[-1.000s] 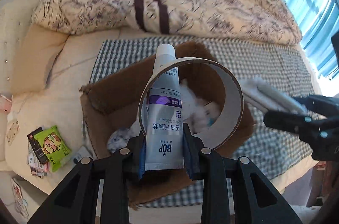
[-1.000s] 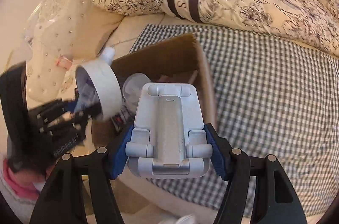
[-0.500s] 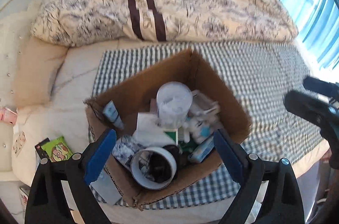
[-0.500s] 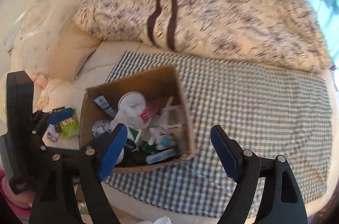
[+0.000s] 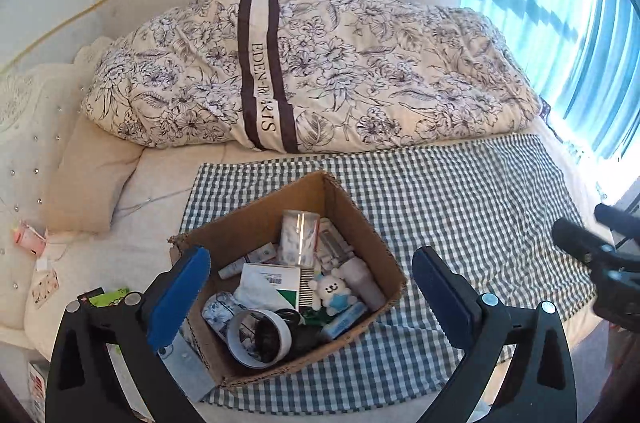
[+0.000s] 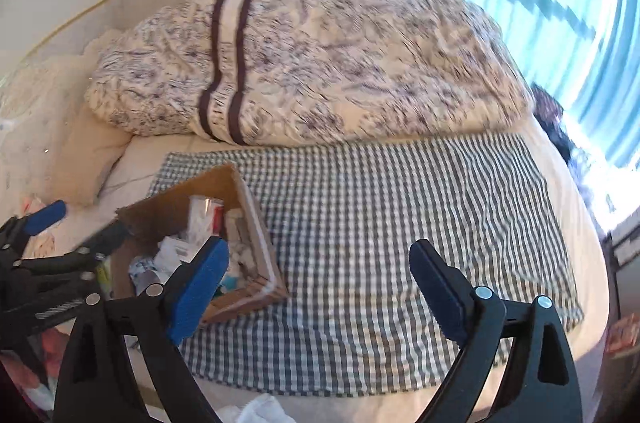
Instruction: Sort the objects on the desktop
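both my grippers moved up and back from the cardboard box (image 5: pixel 352 207). left gripper (image 5: pixel 310 287) and right gripper (image 6: pixel 320 283) fingers are wide open, holding nothing. tape roll (image 5: pixel 259 339) lies in the box on the bed.

Both grippers, left (image 5: pixel 310 287) & right (image 6: pixel 318 281), now empty, wide apart, farther above box (image 5: pixel 352 207) w/ tape roll (image 5: pixel 260 337) inside.

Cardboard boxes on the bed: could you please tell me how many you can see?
1. The cardboard box sits on the checked cloth, at its left end, full of small items.
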A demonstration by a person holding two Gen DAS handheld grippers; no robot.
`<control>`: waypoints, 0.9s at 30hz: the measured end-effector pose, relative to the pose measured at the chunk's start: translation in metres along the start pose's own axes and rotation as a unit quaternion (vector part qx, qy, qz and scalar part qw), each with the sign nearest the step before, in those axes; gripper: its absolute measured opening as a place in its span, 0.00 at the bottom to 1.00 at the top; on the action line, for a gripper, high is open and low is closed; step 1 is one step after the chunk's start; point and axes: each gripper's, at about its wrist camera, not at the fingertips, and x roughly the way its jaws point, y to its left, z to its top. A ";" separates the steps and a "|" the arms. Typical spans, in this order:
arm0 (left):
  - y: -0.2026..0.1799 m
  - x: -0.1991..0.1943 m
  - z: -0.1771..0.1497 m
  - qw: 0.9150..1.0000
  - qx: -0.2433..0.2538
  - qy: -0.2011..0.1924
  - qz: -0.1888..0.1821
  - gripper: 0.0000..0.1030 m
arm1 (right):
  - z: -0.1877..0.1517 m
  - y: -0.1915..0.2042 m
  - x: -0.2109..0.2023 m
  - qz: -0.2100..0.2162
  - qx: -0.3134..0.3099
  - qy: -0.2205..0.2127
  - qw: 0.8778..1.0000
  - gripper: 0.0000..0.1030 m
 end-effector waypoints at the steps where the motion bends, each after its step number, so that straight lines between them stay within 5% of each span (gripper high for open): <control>1: -0.002 -0.001 -0.001 1.000 0.002 0.000 -0.001 1.00 | -0.003 -0.003 0.003 0.000 0.006 0.006 1.000 0.89; 27: -0.022 0.007 -0.013 1.000 -0.008 0.027 -0.005 1.00 | -0.018 -0.032 0.017 0.006 0.022 0.036 0.999 0.89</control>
